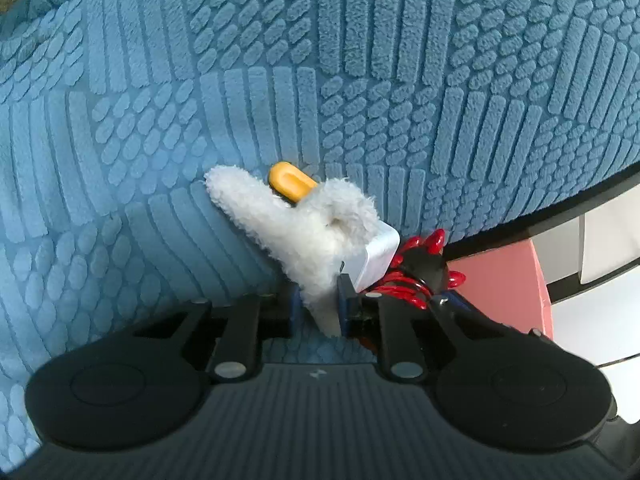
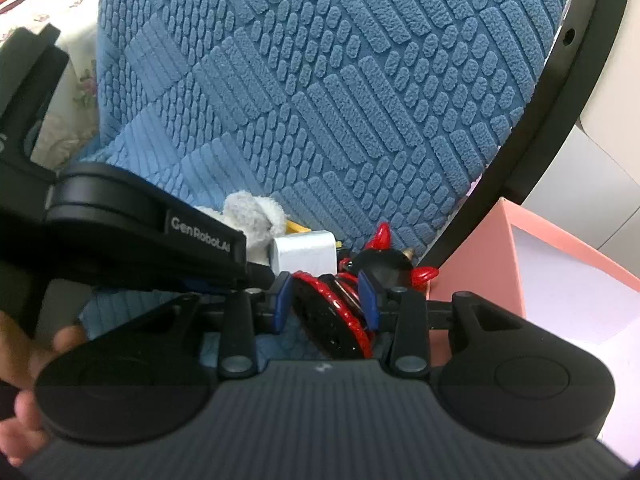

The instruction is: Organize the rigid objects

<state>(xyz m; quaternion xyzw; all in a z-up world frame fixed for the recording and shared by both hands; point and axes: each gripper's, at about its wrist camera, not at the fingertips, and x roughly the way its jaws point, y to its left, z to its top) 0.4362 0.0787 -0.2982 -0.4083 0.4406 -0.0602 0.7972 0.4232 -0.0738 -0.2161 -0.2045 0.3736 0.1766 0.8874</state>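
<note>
My left gripper (image 1: 318,304) is shut on a white fluffy plush toy (image 1: 296,224) with a yellow beak (image 1: 289,186), held against the blue textured cushion (image 1: 280,80). A white plastic block (image 1: 376,258) sits just right of the plush. My right gripper (image 2: 326,300) is shut on a black and red spiked toy (image 2: 340,320), which also shows in the left wrist view (image 1: 420,268). The plush (image 2: 252,216) and the white block (image 2: 304,256) show in the right wrist view behind the left gripper's body (image 2: 140,236).
The blue cushion (image 2: 340,100) has a black frame edge (image 2: 532,152) along its right side. A pink open box (image 2: 560,280) stands to the right, also in the left wrist view (image 1: 504,284). Floral fabric (image 2: 68,80) lies at the far left.
</note>
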